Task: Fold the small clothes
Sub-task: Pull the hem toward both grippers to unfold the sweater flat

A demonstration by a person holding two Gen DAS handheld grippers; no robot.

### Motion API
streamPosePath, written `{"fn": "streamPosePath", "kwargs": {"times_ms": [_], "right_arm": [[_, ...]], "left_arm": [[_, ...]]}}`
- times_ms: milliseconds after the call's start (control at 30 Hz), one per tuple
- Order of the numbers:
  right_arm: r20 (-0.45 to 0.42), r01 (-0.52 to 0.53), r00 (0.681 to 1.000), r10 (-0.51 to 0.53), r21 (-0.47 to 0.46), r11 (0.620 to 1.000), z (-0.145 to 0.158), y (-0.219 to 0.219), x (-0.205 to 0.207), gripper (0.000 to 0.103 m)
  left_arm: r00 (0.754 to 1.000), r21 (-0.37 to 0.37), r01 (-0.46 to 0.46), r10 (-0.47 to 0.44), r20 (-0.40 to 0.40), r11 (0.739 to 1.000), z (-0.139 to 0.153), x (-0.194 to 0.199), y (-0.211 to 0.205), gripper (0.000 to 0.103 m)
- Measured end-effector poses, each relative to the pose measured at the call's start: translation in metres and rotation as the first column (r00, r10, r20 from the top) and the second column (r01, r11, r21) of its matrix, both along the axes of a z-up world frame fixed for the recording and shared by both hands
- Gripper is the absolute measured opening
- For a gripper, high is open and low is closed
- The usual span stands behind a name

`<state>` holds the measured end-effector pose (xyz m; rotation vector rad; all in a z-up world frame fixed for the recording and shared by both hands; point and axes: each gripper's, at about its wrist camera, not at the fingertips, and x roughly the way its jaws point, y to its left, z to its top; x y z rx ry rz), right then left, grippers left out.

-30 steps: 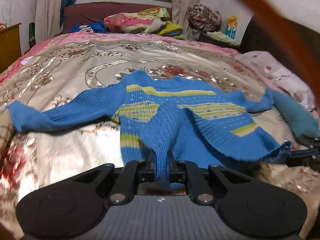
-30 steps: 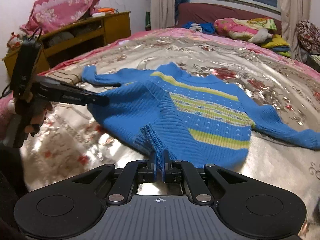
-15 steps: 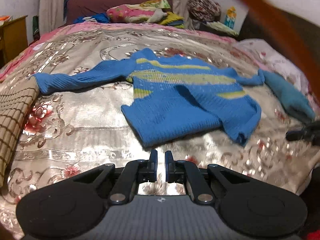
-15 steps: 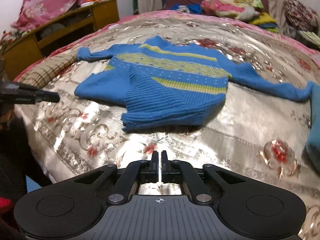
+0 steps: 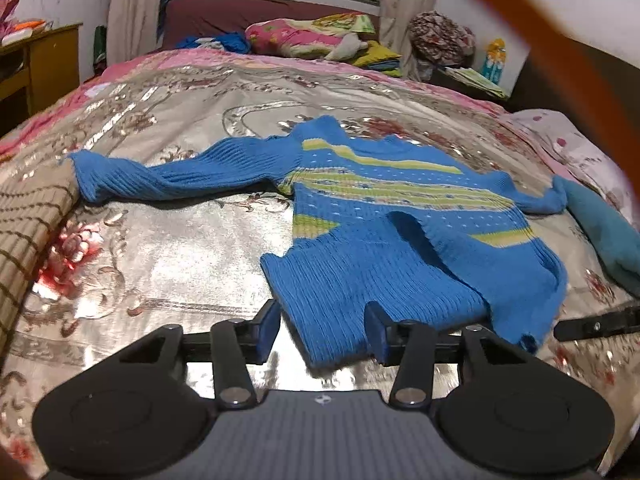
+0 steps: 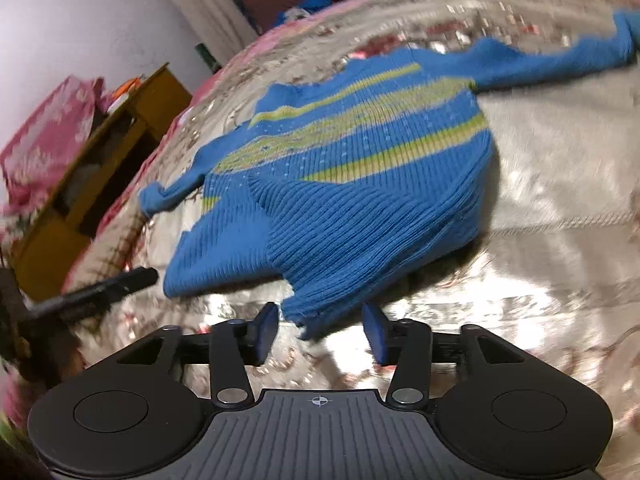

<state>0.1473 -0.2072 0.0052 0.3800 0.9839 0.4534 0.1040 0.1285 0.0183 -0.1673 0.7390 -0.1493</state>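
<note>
A small blue knit sweater (image 5: 384,236) with yellow-green stripes lies on the bed, its lower part folded up over the body and both sleeves spread out sideways. My left gripper (image 5: 322,330) is open, with the sweater's near folded edge between its fingers. My right gripper (image 6: 322,332) is open, with the sweater's (image 6: 352,172) near corner between its fingers. Neither grips the cloth. The right gripper's finger shows as a dark bar at the right in the left wrist view (image 5: 600,322). The left gripper shows at the left in the right wrist view (image 6: 96,290).
The bed has a shiny floral bedspread (image 5: 168,240). A teal garment (image 5: 604,232) lies right of the sweater. A checked mat (image 5: 28,224) lies at the bed's left edge. Pillows and clothes (image 5: 312,36) are piled at the head. A wooden cabinet (image 6: 96,172) stands beside the bed.
Both grippers let go of the sweater's hem, drew back shut, then opened and came back to the near folded edge. The right wrist view has tilted.
</note>
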Motion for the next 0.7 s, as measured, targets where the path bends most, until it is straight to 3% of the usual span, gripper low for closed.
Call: {"fn": "streamPosePath", "kwargs": {"times_ms": [200,233,267,300,333,367,433,700], "right_arm": [[-0.06,0.073,0.996,-0.072,0.025,0.997,-0.012,0.001,0.014,0.05],[-0.054,0.085,0.995,-0.084,0.022,0.996,-0.012,0.001,0.015,0.049],[-0.056,0.098,0.994,-0.097,0.017,0.995,-0.012,0.001,0.017,0.041],[-0.063,0.111,0.992,-0.11,0.016,0.994,-0.013,0.001,0.019,0.032],[-0.077,0.122,0.99,-0.12,0.018,0.992,-0.014,0.0,0.021,0.017],[-0.091,0.13,0.988,-0.127,0.027,0.991,-0.015,-0.002,0.023,0.011],[-0.097,0.131,0.987,-0.126,0.045,0.99,-0.014,-0.007,0.023,0.008],[-0.016,0.095,0.995,-0.095,0.006,0.995,0.022,-0.04,-0.012,0.007]], "left_arm": [[1.0,0.0,-0.011,0.011,-0.022,1.0,-0.014,0.021,-0.008,0.052],[1.0,0.01,-0.016,0.016,-0.023,1.0,-0.014,0.023,-0.009,0.047],[1.0,0.016,-0.017,0.017,-0.02,1.0,-0.015,0.025,-0.01,0.042],[1.0,0.017,-0.014,0.015,-0.023,1.0,-0.015,0.026,-0.01,0.028],[1.0,0.008,-0.008,0.009,-0.026,1.0,-0.014,0.028,-0.01,0.018],[1.0,-0.007,-0.001,0.001,-0.021,1.0,-0.013,0.027,-0.009,0.017],[1.0,-0.027,0.02,-0.02,0.004,0.999,-0.007,0.022,-0.007,0.008],[0.991,-0.05,0.115,-0.111,0.075,0.992,0.019,-0.016,-0.009,0.008]]}}
